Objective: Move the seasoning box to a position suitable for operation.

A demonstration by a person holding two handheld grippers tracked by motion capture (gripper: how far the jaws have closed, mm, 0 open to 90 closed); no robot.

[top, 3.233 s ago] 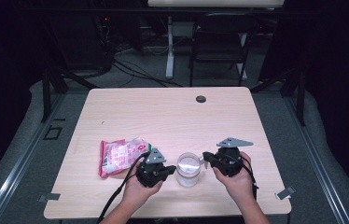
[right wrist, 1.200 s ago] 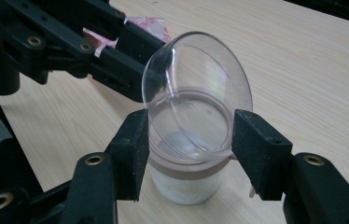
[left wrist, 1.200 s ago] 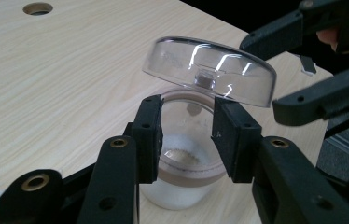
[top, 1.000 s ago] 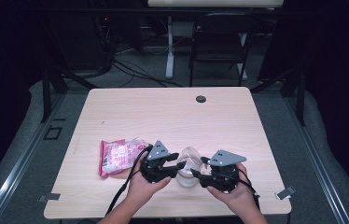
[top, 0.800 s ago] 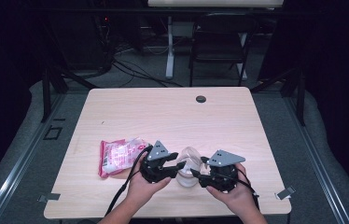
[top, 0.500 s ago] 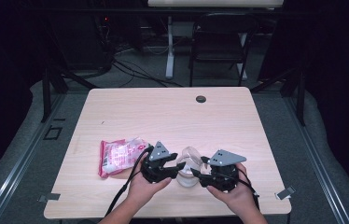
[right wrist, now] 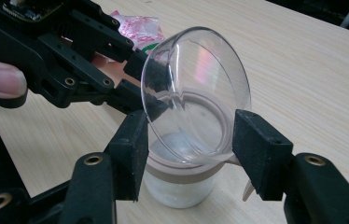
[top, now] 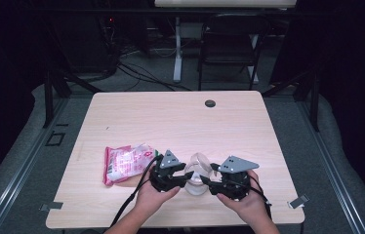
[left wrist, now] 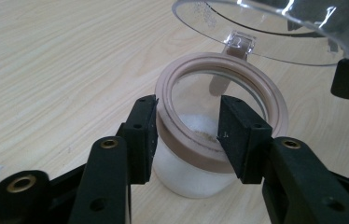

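Observation:
A clear jar (top: 196,187) with a tan rim and white powder inside stands near the table's front edge. Its hinged clear lid (top: 200,163) is swung up and tilted. My left gripper (top: 186,178) is at the jar's left. In the left gripper view, the left gripper (left wrist: 186,135) closes on the near-left part of the jar (left wrist: 182,175) at its rim, under the lid (left wrist: 275,28). My right gripper (top: 205,183) is at the jar's right. Seen in the right gripper view, the right gripper (right wrist: 189,149) holds the lid (right wrist: 196,79) by its lower edge above the jar (right wrist: 177,186).
A pink packet (top: 124,163) lies left of the jar, just behind the left hand. A round cable hole (top: 210,103) sits at the table's (top: 171,122) far edge. A chair (top: 229,39) and cables are on the floor beyond.
Since 3.2 s ago both grippers closed in on the jar and the lid has swung up from flat. Over the last second almost nothing has moved.

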